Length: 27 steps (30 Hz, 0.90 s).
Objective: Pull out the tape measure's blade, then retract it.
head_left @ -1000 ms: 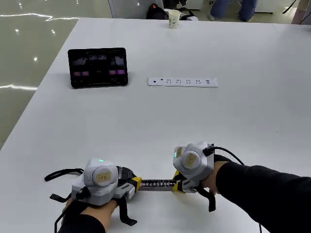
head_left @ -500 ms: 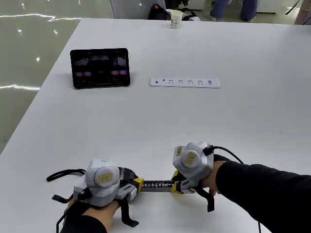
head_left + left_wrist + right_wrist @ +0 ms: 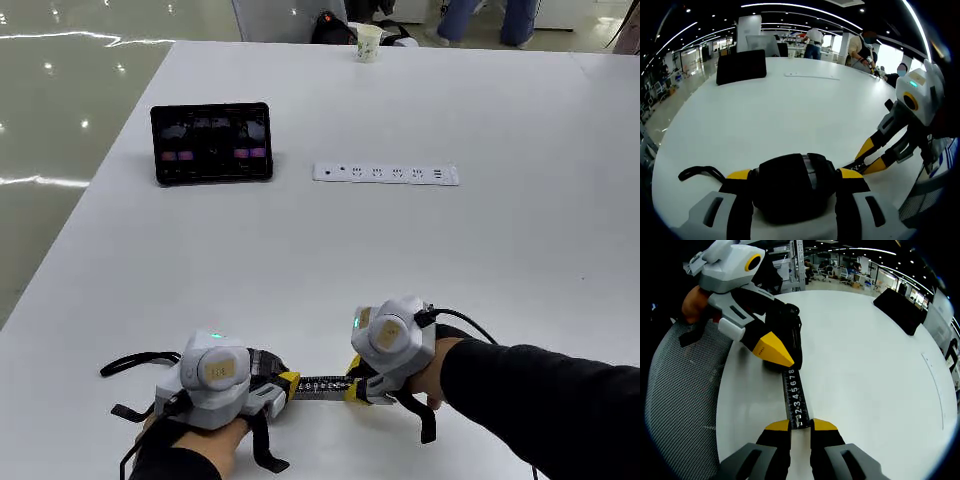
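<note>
The black tape measure case (image 3: 792,185) sits between the yellow-tipped jaws of my left gripper (image 3: 795,175), which is shut on it near the table's front edge. Its case (image 3: 788,335) also faces me in the right gripper view. A short length of blade (image 3: 794,399) with printed numbers runs out to my right gripper (image 3: 801,425), which is shut on the blade's end. In the head view the left gripper (image 3: 285,385) and right gripper (image 3: 352,390) stand close together, with the blade (image 3: 320,384) between them.
A dark tablet (image 3: 212,142) stands propped at the back left. A white power strip (image 3: 386,174) lies mid-table and a paper cup (image 3: 368,42) stands at the far edge. A black strap (image 3: 135,362) trails left of the left gripper. People stand beyond the table.
The stretch of blade between the two grippers has grown shorter, with the right gripper closer to the case. The head camera has shifted slightly.
</note>
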Tool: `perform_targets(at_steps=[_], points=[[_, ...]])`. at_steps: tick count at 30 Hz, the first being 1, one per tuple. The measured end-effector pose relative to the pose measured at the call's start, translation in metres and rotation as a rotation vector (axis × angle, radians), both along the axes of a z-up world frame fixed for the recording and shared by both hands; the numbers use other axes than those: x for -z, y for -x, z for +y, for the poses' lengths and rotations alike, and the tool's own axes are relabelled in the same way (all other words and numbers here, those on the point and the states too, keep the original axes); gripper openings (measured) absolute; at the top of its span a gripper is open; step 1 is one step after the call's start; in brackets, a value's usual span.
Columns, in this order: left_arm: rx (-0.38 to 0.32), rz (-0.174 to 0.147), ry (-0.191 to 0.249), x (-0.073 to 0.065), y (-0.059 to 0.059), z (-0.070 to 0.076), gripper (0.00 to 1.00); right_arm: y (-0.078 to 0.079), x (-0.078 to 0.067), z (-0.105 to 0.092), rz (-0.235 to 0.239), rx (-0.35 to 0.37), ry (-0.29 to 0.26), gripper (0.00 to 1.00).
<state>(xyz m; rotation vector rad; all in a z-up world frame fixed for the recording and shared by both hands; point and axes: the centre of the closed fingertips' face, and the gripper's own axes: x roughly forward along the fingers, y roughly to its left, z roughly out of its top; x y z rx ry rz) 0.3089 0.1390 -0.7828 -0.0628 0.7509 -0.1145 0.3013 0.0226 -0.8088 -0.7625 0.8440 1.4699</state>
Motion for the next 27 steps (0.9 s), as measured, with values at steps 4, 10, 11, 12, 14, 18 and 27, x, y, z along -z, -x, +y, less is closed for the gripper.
perform_targets(at_steps=[4,10,11,12,14,18,27], points=[[-0.002,0.000,0.004,0.000,0.000,0.000,0.61,-0.001,0.001,0.001,0.003,0.000,-0.003,0.11],[-0.002,-0.004,0.019,0.000,0.000,0.000,0.61,0.000,0.001,0.005,0.006,0.004,-0.010,0.11],[-0.001,-0.004,0.021,0.000,0.000,0.000,0.61,0.000,0.001,0.006,0.012,0.009,-0.011,0.11],[-0.001,-0.004,0.022,0.000,0.001,0.000,0.61,0.000,0.001,0.006,0.011,0.007,-0.012,0.11],[-0.001,-0.003,0.026,0.000,0.001,0.000,0.61,0.001,0.001,0.008,0.009,0.005,-0.014,0.11],[-0.004,0.001,0.035,-0.001,0.001,0.001,0.61,0.001,0.000,0.013,0.009,0.006,-0.020,0.11],[-0.005,0.003,0.045,-0.002,0.002,0.001,0.61,0.002,-0.001,0.019,0.014,0.003,-0.031,0.11]])
